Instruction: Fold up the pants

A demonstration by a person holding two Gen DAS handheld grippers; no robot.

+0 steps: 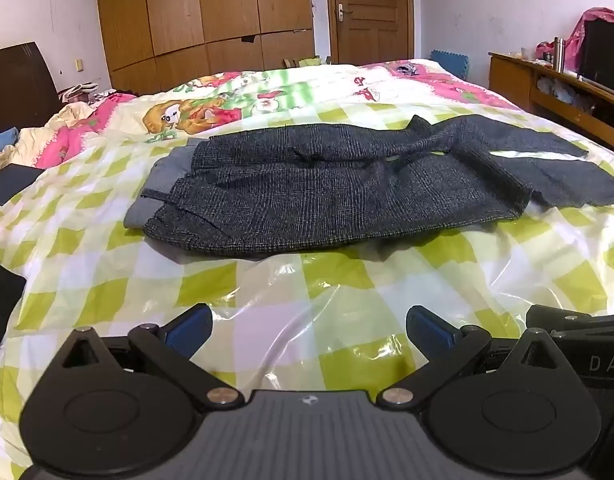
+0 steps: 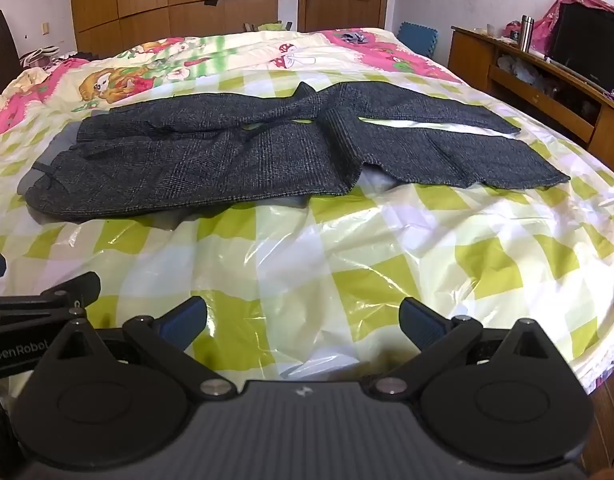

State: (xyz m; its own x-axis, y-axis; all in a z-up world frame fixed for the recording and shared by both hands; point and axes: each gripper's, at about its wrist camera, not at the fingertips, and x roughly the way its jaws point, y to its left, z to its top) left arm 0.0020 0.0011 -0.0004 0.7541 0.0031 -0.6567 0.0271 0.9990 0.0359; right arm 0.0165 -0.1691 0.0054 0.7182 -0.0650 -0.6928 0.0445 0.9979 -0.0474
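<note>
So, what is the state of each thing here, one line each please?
Pants: flat on the bed, partly folded, legs apart.
Left gripper: open, holding nothing.
Right gripper: open, holding nothing.
Door: shut.
Wardrobe: doors shut.
Plastic sheet: spread, wrinkled.

This is a bedroom in a home. A wide bed [image 1: 107,264] fills most of both views, covered by a quilt with a green-and-white check and cartoon prints in pink, under a clear plastic sheet. Behind it a wooden wardrobe [image 1: 203,12] with several doors lines the far wall, beside a panelled wooden door [image 1: 369,8] with a metal handle. On the right stands a low wooden cabinet [image 2: 507,68] carrying a dark television [image 2: 595,48] and a steel flask [image 2: 527,34]. A dark headboard [image 1: 17,84] rises at the left, with rumpled bedding [image 1: 71,128] beside it.
</note>
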